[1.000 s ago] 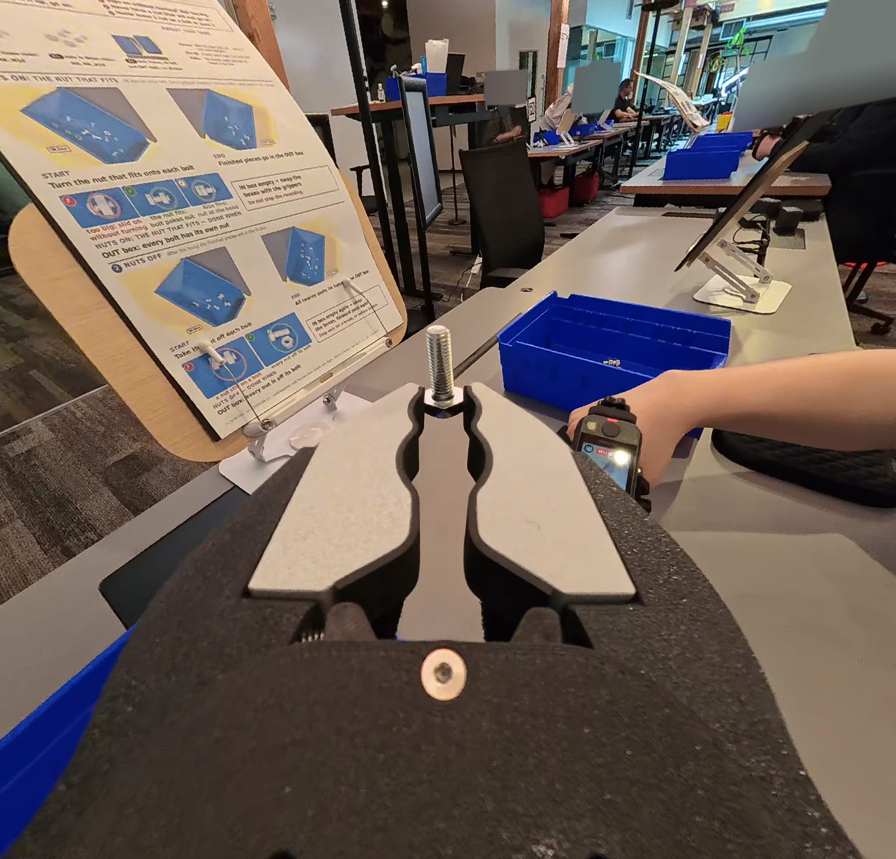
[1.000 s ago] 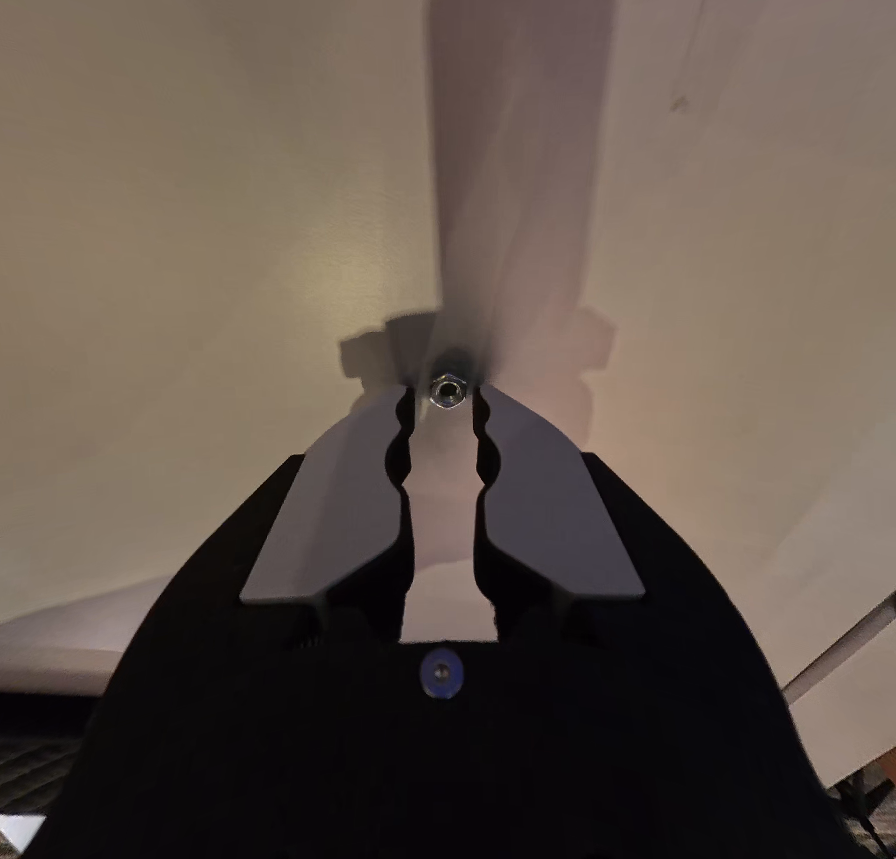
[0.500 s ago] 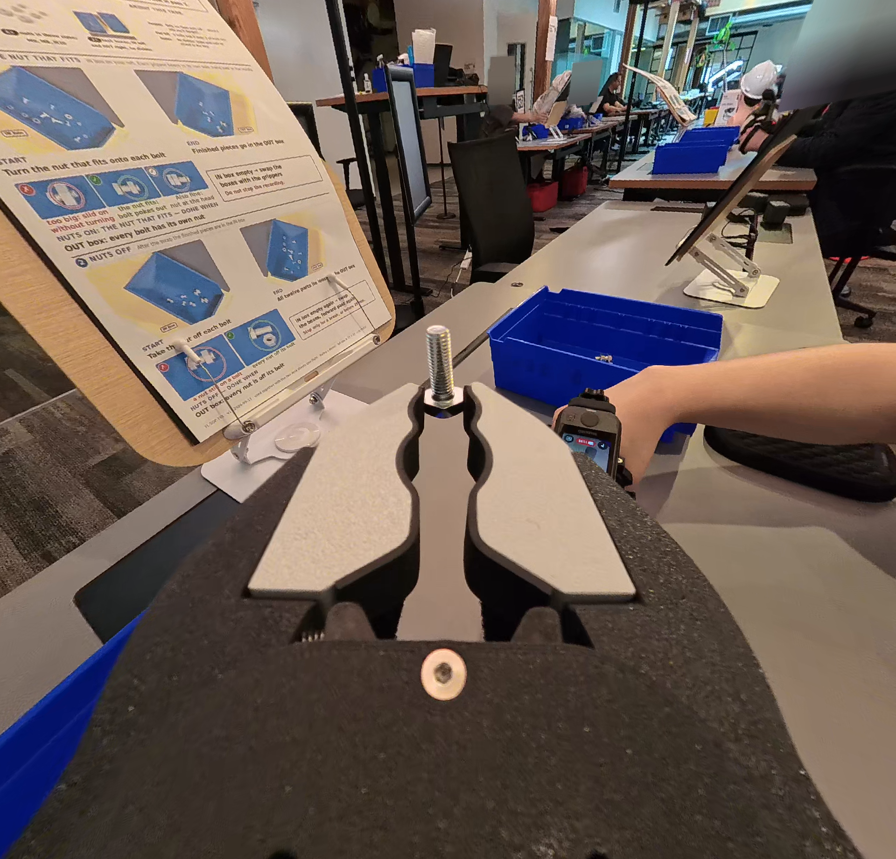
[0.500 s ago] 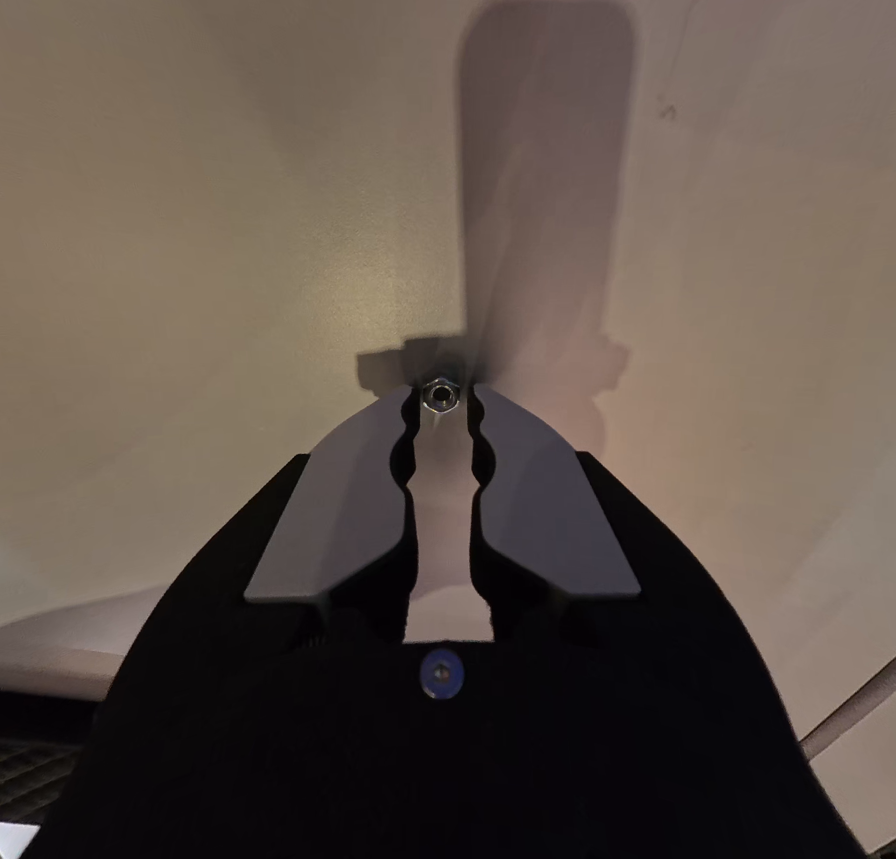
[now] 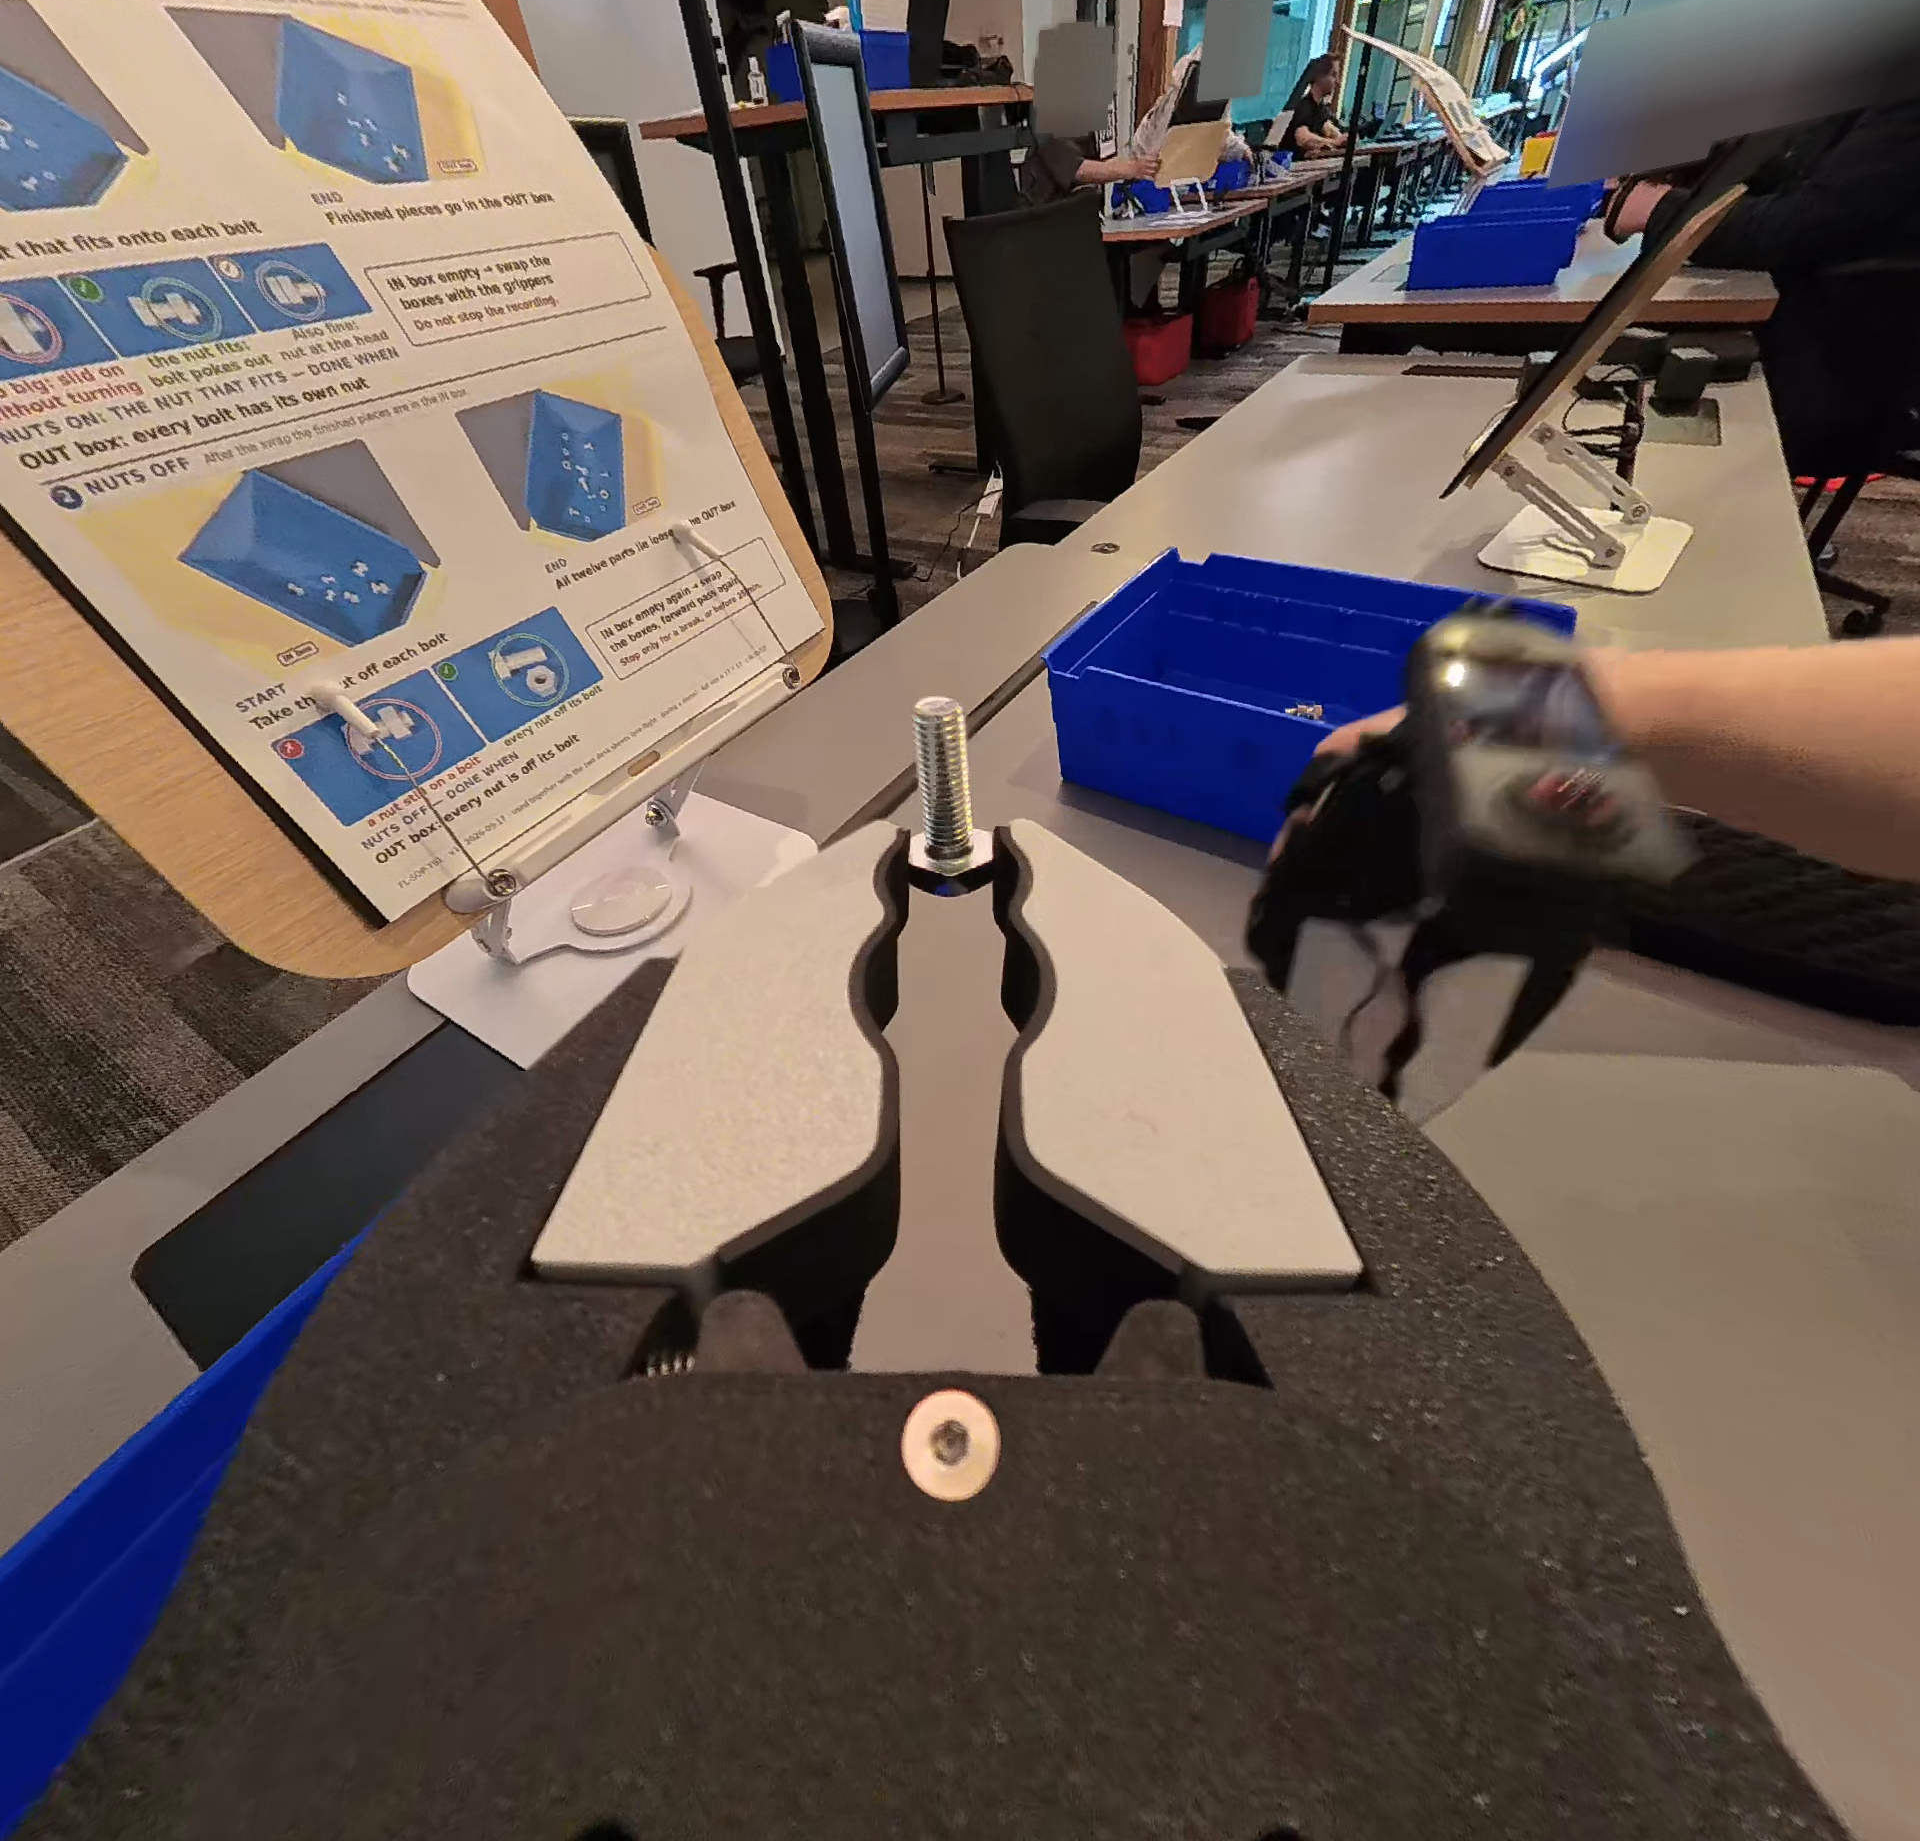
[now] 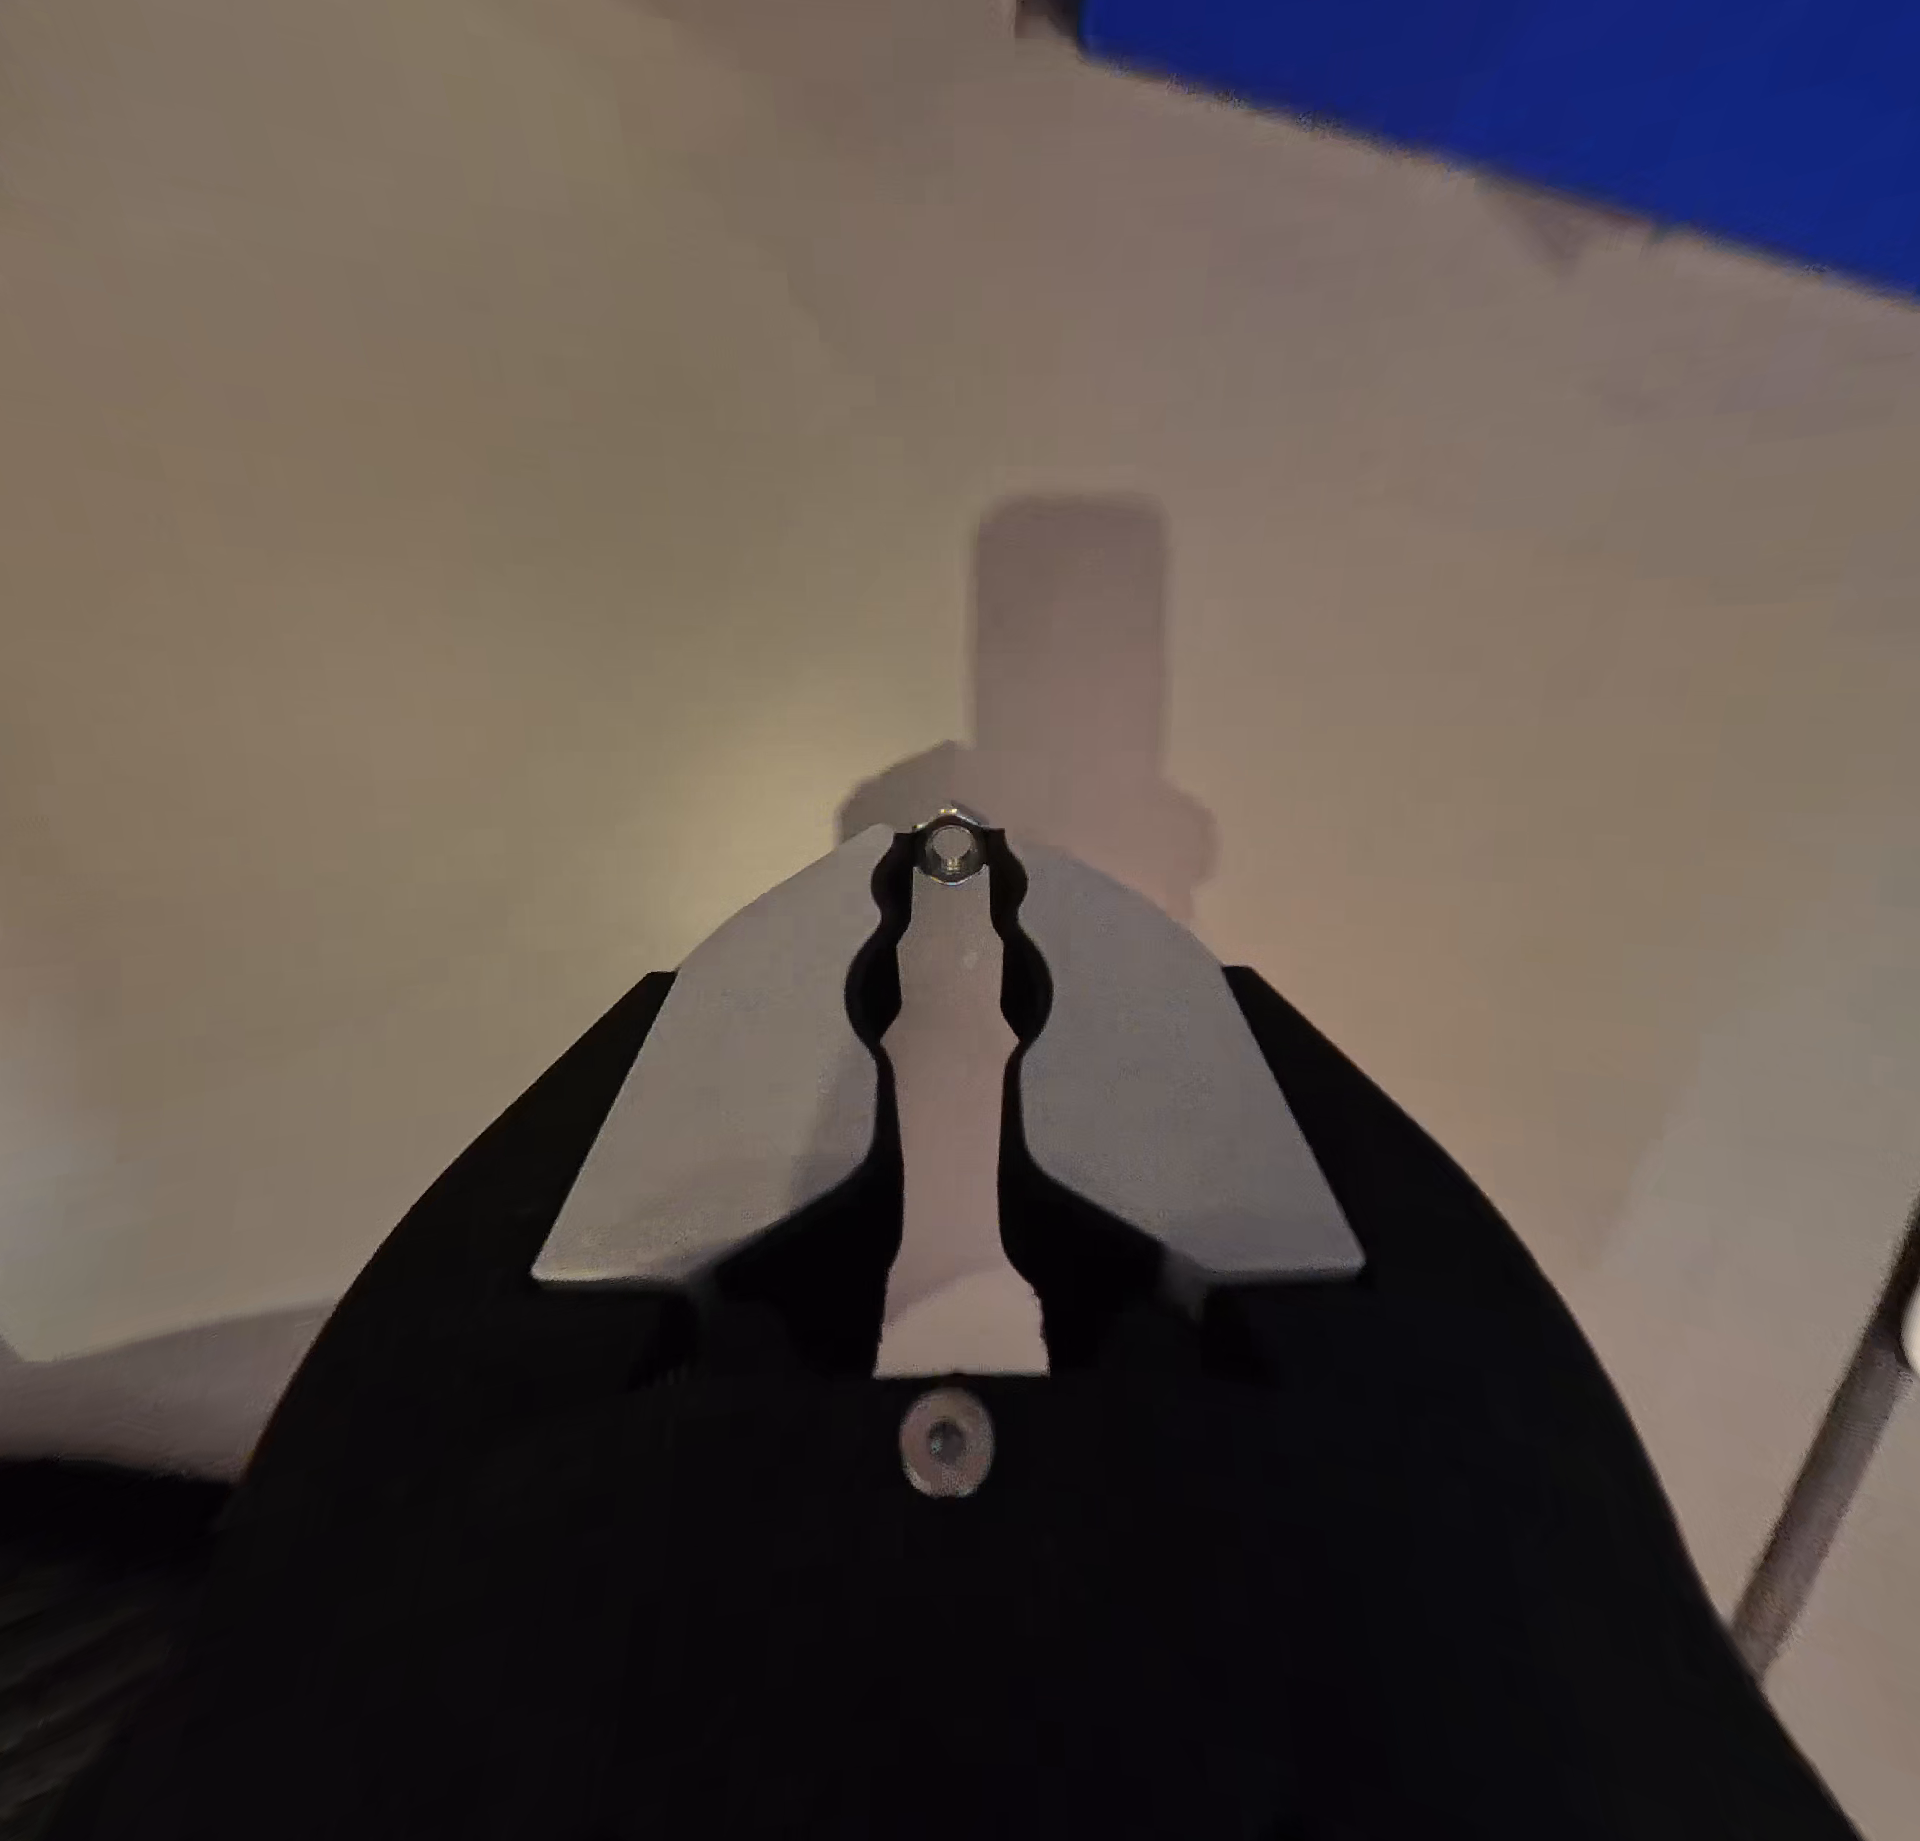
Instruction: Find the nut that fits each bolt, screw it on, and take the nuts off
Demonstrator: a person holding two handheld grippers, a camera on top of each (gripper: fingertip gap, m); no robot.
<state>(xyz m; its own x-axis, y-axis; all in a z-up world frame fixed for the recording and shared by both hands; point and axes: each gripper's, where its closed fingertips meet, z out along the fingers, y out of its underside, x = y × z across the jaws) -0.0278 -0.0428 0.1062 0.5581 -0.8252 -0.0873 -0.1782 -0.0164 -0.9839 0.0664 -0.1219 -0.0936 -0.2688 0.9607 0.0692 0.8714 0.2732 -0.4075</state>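
Two claws carry one part each. From the left wrist, the left claw (image 5: 948, 861) pinches a bolt (image 5: 940, 775) by its head, threads upright, presumably so a nut can go on; the right claw (image 5: 1423, 918) blurs beside a blue bin (image 5: 1164, 742). From the right wrist, the right claw (image 6: 948, 856) grips a small nut (image 6: 948, 853) at its tips above the table (image 6: 416, 441).

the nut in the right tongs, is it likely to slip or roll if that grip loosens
Probably yes. The nut is small, shiny metal, pinched only at the very tips of the right tongs, so it looks slippery. It seems stiff and light, unlikely to deform. Dropped on the smooth grey table, it could bounce or roll on edge.
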